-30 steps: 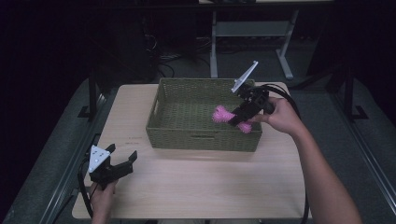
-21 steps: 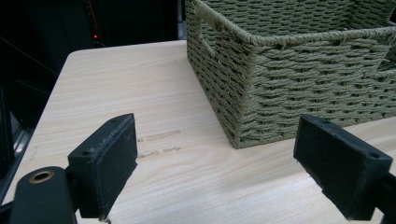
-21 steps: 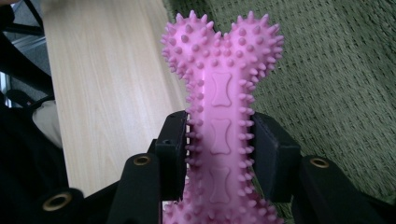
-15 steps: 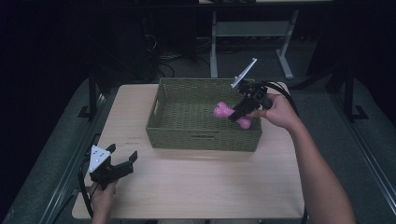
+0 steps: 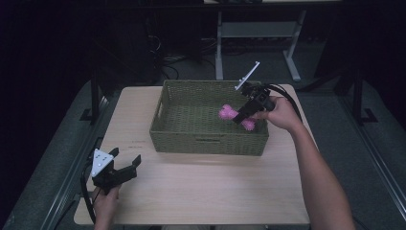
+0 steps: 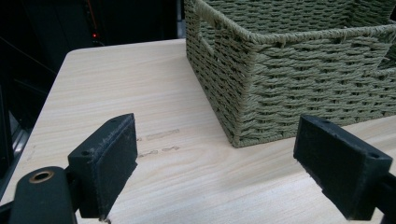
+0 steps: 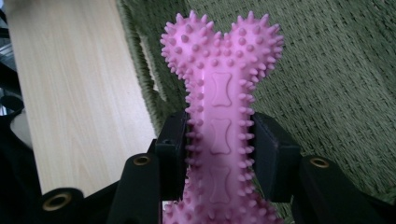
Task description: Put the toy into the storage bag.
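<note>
My left gripper [image 5: 125, 171] sits well to the near-left of the woven basket [image 5: 208, 143], low over the table [image 5: 215, 191] — its jaws stand wide apart with nothing between them; in the left gripper view the basket's near corner [image 6: 243, 93] lies just beyond the pads [image 6: 109, 163], not touching them; moving rightward, the basket stands on the far half of the table, its green weave open at the top; over its right part, inside the rim, my right gripper [image 5: 244, 113] points down and leftward — its jaws are clamped on the shaft of the pink spiky bone toy [image 5: 236, 118]; in the right gripper view the pads [image 7: 273, 154] press the toy's [image 7: 223, 121] middle from both sides, its knobbed end sticking out above the basket's floor [image 7: 336, 84].
</note>
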`<act>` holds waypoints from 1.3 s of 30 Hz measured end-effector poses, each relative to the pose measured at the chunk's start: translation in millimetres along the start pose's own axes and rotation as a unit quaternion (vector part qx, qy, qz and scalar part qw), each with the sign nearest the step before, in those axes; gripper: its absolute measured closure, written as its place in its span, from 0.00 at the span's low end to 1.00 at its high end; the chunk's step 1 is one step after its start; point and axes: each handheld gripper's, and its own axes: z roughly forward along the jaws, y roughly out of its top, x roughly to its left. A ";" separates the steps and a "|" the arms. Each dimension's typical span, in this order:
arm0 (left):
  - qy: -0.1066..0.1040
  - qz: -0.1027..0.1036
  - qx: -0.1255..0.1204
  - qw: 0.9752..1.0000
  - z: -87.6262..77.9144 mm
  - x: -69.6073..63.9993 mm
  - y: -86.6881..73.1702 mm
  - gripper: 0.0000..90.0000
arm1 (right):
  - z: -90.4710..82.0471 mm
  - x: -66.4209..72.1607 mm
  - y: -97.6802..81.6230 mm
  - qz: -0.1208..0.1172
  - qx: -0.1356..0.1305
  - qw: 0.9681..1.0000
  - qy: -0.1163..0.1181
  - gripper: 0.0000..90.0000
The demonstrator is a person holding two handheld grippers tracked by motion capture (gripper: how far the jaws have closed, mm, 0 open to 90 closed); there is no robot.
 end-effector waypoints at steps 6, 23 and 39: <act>0.000 0.000 0.001 1.000 0.2 -0.1 0.0 0.14 | 6.4 -5.8 0.8 0.007 0.003 1.000 -0.002 0.64; -0.002 0.002 0.004 1.000 0.6 -0.1 0.0 0.14 | 25.5 -15.9 -4.3 0.023 0.007 1.000 0.005 0.64; -0.004 -0.002 0.002 1.000 0.0 0.1 -0.1 0.14 | 43.1 -20.7 -6.8 0.031 0.013 0.999 0.013 0.64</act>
